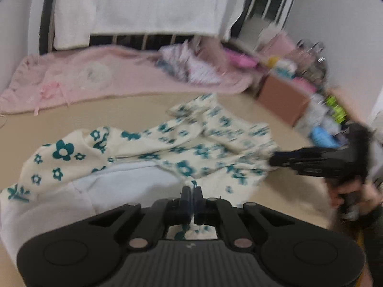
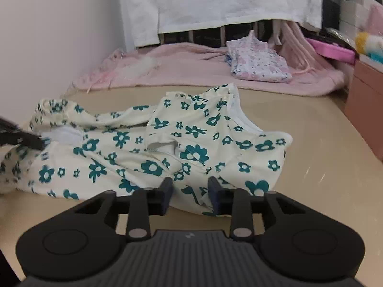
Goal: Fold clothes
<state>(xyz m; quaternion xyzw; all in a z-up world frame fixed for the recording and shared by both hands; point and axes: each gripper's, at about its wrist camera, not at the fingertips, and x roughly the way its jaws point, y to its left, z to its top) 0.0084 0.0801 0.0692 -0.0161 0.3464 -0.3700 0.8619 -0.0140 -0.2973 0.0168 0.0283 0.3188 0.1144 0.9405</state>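
Note:
A cream garment with teal flowers (image 2: 167, 143) lies crumpled on the beige table (image 2: 311, 143); it also shows in the left wrist view (image 1: 191, 148), with its white lining turned out at the near left. My left gripper (image 1: 192, 192) is shut on an edge of this garment, and cloth shows under the fingers. My right gripper (image 2: 190, 189) is open, its fingers straddling the garment's near edge. The right gripper also shows in the left wrist view (image 1: 273, 160), blurred, at the garment's right end. The left gripper's tip shows in the right wrist view (image 2: 36, 143) at the garment's left end.
A pink blanket (image 2: 191, 71) lies along the table's far side with a small floral garment (image 2: 258, 62) on it. A white cloth (image 2: 227, 2) hangs behind. A brown box (image 1: 282, 100) and cluttered items (image 1: 323, 83) stand at the right.

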